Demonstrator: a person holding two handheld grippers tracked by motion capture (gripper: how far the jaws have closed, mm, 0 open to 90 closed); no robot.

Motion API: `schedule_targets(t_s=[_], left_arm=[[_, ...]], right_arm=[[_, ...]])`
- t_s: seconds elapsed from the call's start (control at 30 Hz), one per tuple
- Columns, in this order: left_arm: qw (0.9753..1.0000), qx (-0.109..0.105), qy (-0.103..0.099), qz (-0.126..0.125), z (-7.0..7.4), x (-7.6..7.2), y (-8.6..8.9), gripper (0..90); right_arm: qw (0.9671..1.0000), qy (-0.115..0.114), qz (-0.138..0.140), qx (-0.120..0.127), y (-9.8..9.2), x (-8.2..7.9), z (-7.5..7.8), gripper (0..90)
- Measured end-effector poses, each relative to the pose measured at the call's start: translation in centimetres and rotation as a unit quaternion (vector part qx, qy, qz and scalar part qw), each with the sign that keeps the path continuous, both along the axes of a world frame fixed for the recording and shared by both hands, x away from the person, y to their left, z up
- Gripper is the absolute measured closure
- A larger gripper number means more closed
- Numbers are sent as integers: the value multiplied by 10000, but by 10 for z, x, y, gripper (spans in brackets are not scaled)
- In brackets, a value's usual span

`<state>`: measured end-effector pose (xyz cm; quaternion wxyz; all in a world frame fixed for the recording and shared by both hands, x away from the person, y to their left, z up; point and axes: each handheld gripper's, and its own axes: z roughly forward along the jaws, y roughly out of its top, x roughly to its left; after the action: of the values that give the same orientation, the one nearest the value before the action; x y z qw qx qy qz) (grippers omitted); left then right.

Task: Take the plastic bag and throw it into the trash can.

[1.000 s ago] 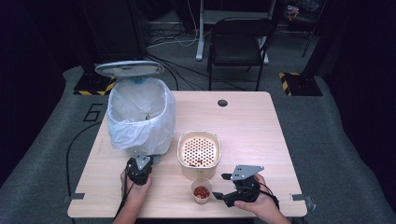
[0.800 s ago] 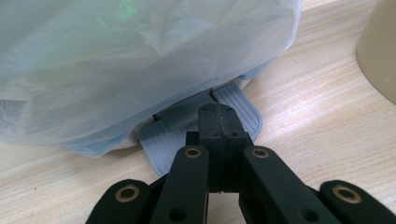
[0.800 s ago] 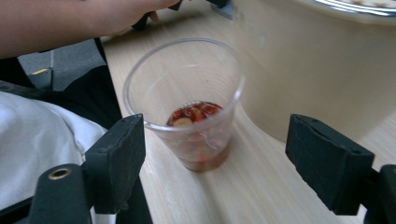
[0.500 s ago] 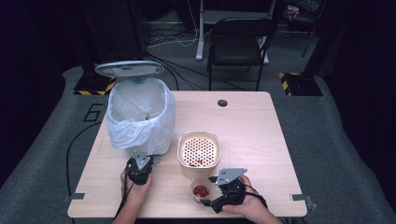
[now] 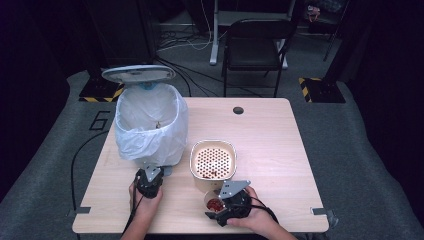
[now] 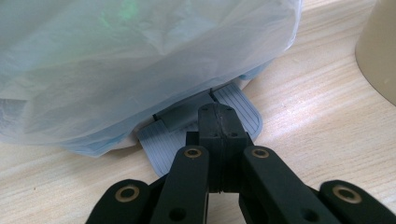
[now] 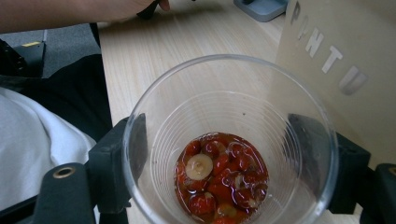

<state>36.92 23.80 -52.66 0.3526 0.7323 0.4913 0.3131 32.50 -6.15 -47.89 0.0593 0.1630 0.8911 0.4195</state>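
Observation:
A clear plastic cup (image 5: 215, 201) with red saucy food (image 7: 219, 179) stands near the table's front edge, in front of a beige perforated container (image 5: 213, 161). My right gripper (image 5: 216, 208) holds the cup (image 7: 224, 88), one jaw pressed on each side of it. At the left stands a pedal bin (image 5: 150, 127) lined with a pale bag (image 6: 140, 56), its lid (image 5: 138, 74) raised. My left gripper (image 5: 151, 176) is shut, and its tip (image 6: 218, 112) rests on the bin's grey ribbed pedal (image 6: 156, 140).
The wooden table (image 5: 280, 145) has a round cable hole (image 5: 238, 110) at the back. A black chair (image 5: 255, 40) stands behind the table. The beige container's lettered wall (image 7: 336, 60) is right beside the cup. A cable (image 5: 80, 155) trails off the left edge.
My right gripper has moved left from the front right of the table to the cup and now has its jaws around it. The left gripper has stayed on the pedal.

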Motion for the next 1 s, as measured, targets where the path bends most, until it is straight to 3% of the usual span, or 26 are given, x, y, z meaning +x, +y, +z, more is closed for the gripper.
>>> schedule_targets(t_s=[0.2, 0.47, 0.73, 0.93, 0.97, 1.0], left_arm=[[10000, -50, 12, 4, 0, 0, 0, 900], [10000, -50, 7, 6, 0, 0, 0, 900], [10000, -45, 11, -1, 0, 0, 0, 900], [10000, -2, 0, -1, 0, 0, 0, 900], [10000, 1, 0, -2, 0, 0, 0, 900], [10000, 11, 0, -4, 0, 0, 0, 900]], right_arm=[[10000, -79, 14, -23, 1, 1, 0, 236], [9998, 60, -193, -88, -17, 3, 2, 258], [9977, 70, -674, -80, -50, 10, 5, 274], [9941, 42, -1080, -36, -74, 15, 6, 285], [9916, 38, -1289, -1, -83, 19, 7, 299], [9912, 22, -1324, 29, -86, 21, 7, 303]])
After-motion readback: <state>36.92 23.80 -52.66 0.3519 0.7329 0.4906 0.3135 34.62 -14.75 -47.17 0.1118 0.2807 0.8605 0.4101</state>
